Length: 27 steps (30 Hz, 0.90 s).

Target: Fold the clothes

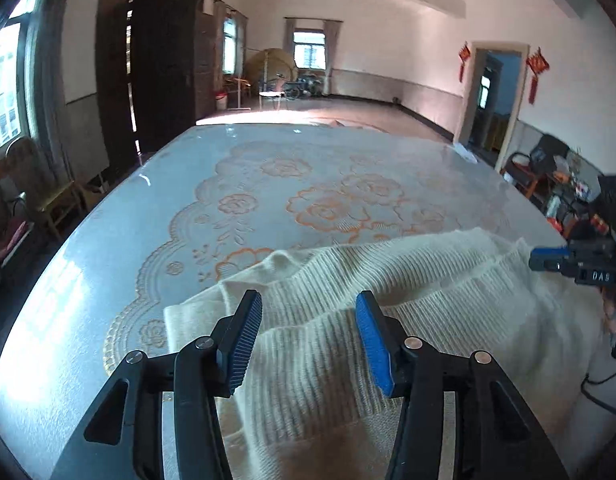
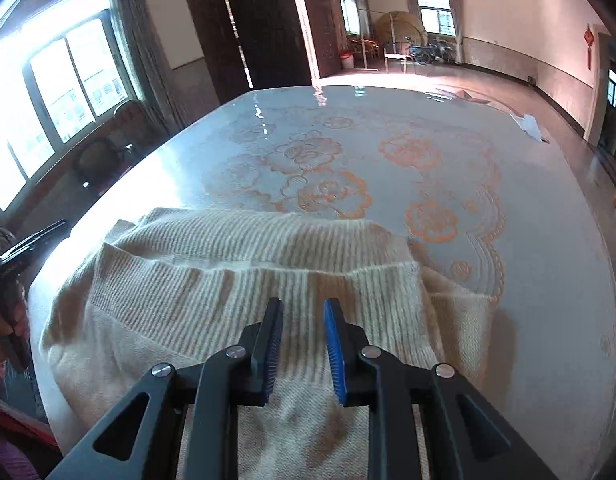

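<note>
left gripper [image 1: 309, 312]: nearest the left wrist camera; its two blue-padded fingers stand spread wide apart above the sweater, holding nothing.
right gripper [image 2: 303, 322]: nearest the right wrist camera; fingers parted by a narrower gap, over the ribbed band of the sweater; no cloth is seen caught between them. In the left wrist view it shows at the right edge, a hand [image 1: 612, 312] partly visible below it.
table [image 1: 107, 248]: large, covered with a glossy pale cloth bearing an orange flower pattern; it fills most of both views.
sweater [image 2: 235, 280]: cream ribbed knit, lying rumpled on the table at its near edge, one part folded over another, its ribbed band running across below the right gripper; the far half of the table beyond it is bare cloth.
paper [image 2: 530, 124]: small white piece at the table's far right corner, well apart from the sweater.
</note>
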Available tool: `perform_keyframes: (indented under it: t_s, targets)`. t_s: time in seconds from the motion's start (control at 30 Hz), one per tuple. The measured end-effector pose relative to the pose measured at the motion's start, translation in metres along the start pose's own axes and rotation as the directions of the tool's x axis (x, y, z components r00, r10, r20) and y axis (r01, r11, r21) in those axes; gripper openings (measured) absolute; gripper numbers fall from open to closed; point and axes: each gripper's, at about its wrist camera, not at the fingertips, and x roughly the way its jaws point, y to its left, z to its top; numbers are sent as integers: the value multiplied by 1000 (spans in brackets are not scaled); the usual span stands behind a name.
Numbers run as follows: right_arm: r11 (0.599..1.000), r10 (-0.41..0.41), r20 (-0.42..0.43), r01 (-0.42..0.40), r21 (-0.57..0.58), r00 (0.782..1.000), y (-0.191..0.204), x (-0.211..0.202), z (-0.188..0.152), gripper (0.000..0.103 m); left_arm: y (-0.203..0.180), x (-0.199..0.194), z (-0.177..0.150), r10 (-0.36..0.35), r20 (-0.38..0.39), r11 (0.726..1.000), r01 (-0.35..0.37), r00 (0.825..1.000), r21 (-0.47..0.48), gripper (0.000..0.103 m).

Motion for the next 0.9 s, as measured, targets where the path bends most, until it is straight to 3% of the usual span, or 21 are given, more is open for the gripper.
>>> perform_keyframes:
  t_s: [0.1,0.13,0.2,0.33,0.47,0.53,0.57,0.67,0.77,0.83,0.9]
  targets:
    - [998,-7,-66,3,-60,998,8,26,3,21,-4,36,-9,28,-98,1000,-27,995,11,51]
    - [997,-8,-86,2,-71,996,9,34,2,21,1,46,-13,34,-131,999,-35,991,-9,57]
    - [999,9,-69,-12,-43,998,-2,39,-1,22,14,50,-11,-4,-132,997,-5,991,-71,64]
    - [996,-56,-7,57,71,998,-37,36,-10,14,28,59,-8,-6,-155,994,-12,988,-112,83]
    - [985,-74,-31,78,154,997,-49,31,-5,11,23,43,-3,13,-107,992,-27,994,-125,84]
    - [977,-108,-21,110,183,994,-44,19,1,20,20,34,-1,23,-81,991,-33,996,-131,84]
    - [975,-100,3,98,198,995,-40,10,4,27,19,30,0,28,-69,990,-37,997,-134,84]
    - [987,-4,49,-4,163,999,-14,-1,6,31,15,18,4,43,-31,988,-47,999,-144,84]
    - [999,-13,-12,14,42,1000,14,17,0,32,17,42,-9,121,-122,988,-132,985,-84,84]
    - [999,-35,-61,35,10,998,16,35,-12,31,32,54,-18,70,-177,984,-97,982,-148,91]
    - [997,-46,-4,46,57,999,2,33,-20,29,37,56,-17,53,-177,981,-84,983,-173,95]
